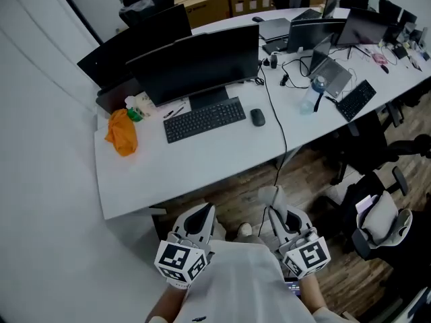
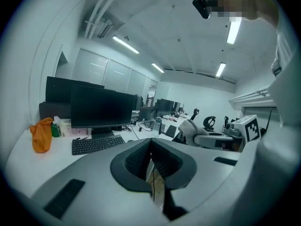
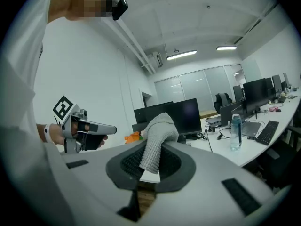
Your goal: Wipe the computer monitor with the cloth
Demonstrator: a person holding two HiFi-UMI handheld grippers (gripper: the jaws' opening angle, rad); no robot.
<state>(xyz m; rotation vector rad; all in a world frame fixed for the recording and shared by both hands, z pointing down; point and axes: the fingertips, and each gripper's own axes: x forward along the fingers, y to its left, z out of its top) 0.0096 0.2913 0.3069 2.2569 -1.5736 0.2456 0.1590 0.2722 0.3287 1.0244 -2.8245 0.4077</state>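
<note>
1. I have the cloth (image 3: pixel 157 135), a grey knitted one, pinched in the right gripper (image 3: pixel 150 167). The jaws are clamped on its lower end and the rest stands up above them.
2. The left gripper (image 2: pixel 153 166) has its jaws pressed together with nothing between them.
3. Both grippers are well short of the monitor (image 1: pixel 195 62), on the near side of the desk (image 1: pixel 202 163) and held close to my body over the wooden floor.
4. The monitor stands upright at the back of the desk with a dark screen. A second dark screen sits just behind it.
5. The keyboard (image 1: pixel 205 119) is right in front of the monitor and the mouse (image 1: pixel 257 117) is at the keyboard's right end. An orange bundle (image 1: pixel 122 132) sits to the monitor's left, and a water bottle (image 1: pixel 313 94) is well off to its right.
6. Progress: the cloth is picked up and that part looks done. No wiping has started, since the cloth is nowhere near the screen.
7. Left to do, as I judge it: carry the cloth across to the monitor, press it on the screen and sweep over the panel.
</note>
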